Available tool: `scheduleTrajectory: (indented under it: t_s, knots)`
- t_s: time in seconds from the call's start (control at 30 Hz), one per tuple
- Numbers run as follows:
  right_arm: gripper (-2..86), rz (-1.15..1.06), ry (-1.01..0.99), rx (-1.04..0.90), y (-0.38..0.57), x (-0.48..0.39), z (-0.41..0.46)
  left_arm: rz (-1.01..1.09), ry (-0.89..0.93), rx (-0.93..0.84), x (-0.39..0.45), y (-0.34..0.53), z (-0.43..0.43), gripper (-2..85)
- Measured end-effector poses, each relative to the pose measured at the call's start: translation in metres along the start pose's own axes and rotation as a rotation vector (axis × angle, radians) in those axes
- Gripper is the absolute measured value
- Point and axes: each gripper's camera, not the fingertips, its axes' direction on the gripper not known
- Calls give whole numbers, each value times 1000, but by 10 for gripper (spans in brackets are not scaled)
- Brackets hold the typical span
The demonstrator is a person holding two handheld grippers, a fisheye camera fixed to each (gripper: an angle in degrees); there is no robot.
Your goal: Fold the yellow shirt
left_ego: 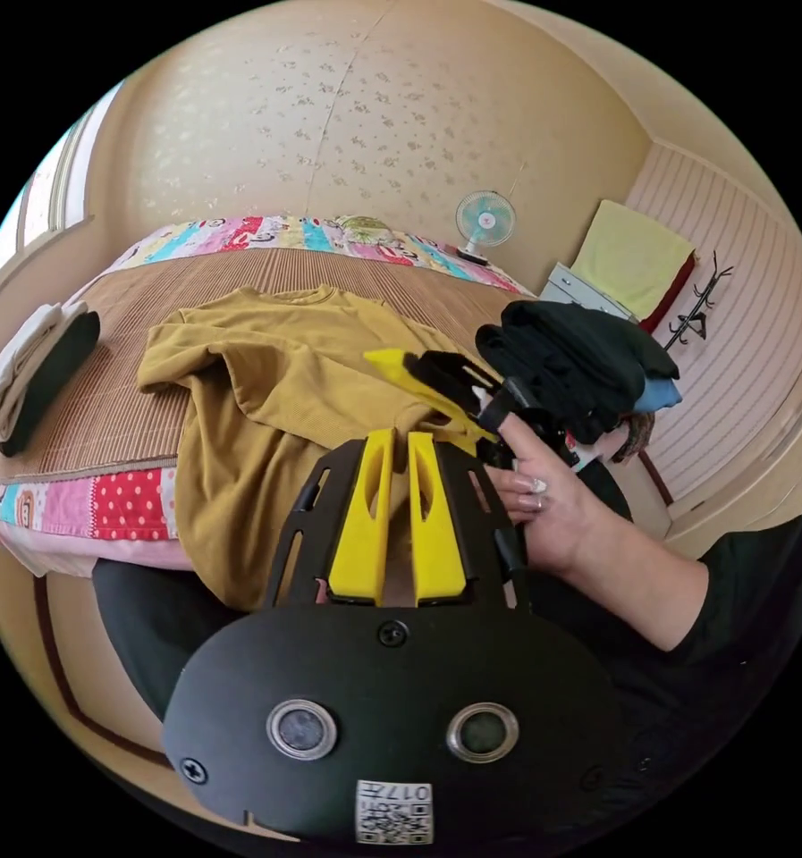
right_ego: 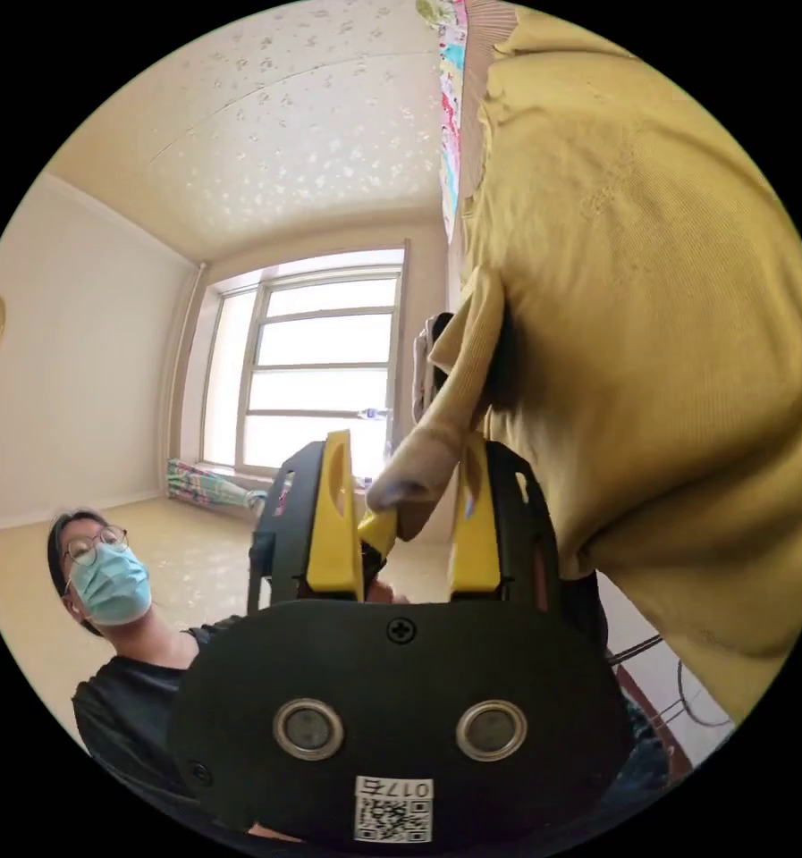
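Yellow cloth is spread in a loose, crumpled heap on the bed [left_ego: 105, 420]: the yellow shirt [left_ego: 275, 375] is not folded yet, and part of it hangs over the bed's edge. The left gripper [left_ego: 399, 447] is held with its jaws nearly together and nothing between them. The right gripper [right_ego: 402, 451] is held spread around a sleeve cuff [right_ego: 418, 474], not squeezed on it, so all the folding is judged to be left.

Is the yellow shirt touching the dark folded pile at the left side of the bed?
Apart. In the left gripper view, bare woven mat separates the yellow shirt from the dark folded pile on the bed.
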Motion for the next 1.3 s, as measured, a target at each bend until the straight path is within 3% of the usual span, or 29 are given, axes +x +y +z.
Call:
scheduleTrajectory:
  t_s: [0.03,0.13,0.37,0.47,0.57,0.8,0.97,1.1,1.17,1.3]
  knots:
    - [49,83,69,-1,-14,1,-3,3,3,2,-3,-2,-5,29]
    - [17,90,211,-30,-62,-28,-4,-45,48,53,-25,-2,-21,-1]
    - [3,-317,450,-378,-181,-214,90,-113,-39,44,-103,-31,-23,3]
    - [2,-412,479,-399,-201,-282,128,-130,-50,-104,-151,-70,-8,7]
    - [3,-416,389,-430,-220,-321,171,-197,-46,-94,-196,-94,-6,11]
    - [9,-449,437,-521,-269,-362,271,-314,16,-51,-275,-161,6,38]
    - [15,-520,408,-614,-301,-378,317,-535,76,-70,-359,-190,28,3]
    - [17,-610,337,-650,-309,-373,306,-604,89,34,-384,-184,14,-7]
    - [15,-748,275,-676,-306,-366,280,-649,14,184,-392,-164,-12,-9]
    - [12,-821,366,-688,-308,-308,231,-736,-22,259,-407,-135,-23,-10]
